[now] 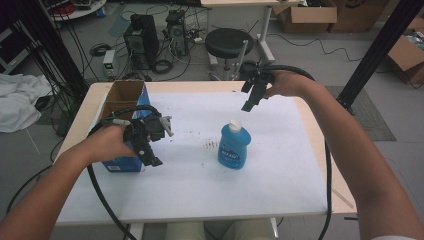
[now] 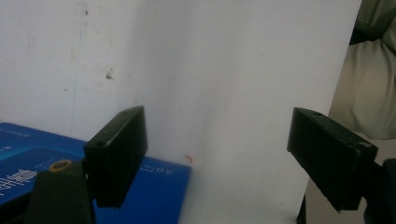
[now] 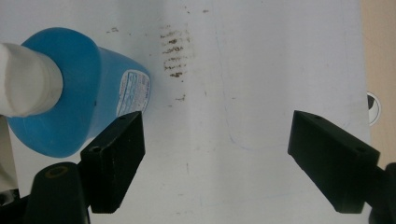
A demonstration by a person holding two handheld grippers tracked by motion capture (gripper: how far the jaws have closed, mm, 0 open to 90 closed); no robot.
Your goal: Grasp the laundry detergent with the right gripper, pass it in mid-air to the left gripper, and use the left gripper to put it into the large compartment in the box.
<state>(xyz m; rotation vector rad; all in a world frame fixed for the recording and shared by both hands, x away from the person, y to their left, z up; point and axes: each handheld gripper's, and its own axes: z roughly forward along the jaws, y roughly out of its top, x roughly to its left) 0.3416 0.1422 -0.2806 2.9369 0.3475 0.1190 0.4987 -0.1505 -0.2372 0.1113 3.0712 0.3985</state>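
a blue bottle [image 1: 232,146] with a white cap and a printed label is seen standing upright on the white sheet [image 1: 280,165] that covers the table [image 1: 320,140]. in the right gripper view the bottle [image 3: 74,98] is viewed from above, just beyond the left jaw and not between the jaws. one bottle, one blue cardboard box [image 1: 122,107] with its top open, and two grippers are counted. some dark smudges [image 3: 173,49] are marked on the sheet ahead of the right gripper [image 1: 251,95].

the right gripper is held raised over the far side of the table, pointed downward at the sheet, with its jaws spread wide and nothing between them. the left gripper [image 1: 150,152] is held low by the left hand [image 1: 107,142], just beside the box, pointed down at the sheet; its jaws are also released, and the corner of the box [image 2: 154,182] is seen under its left jaw.
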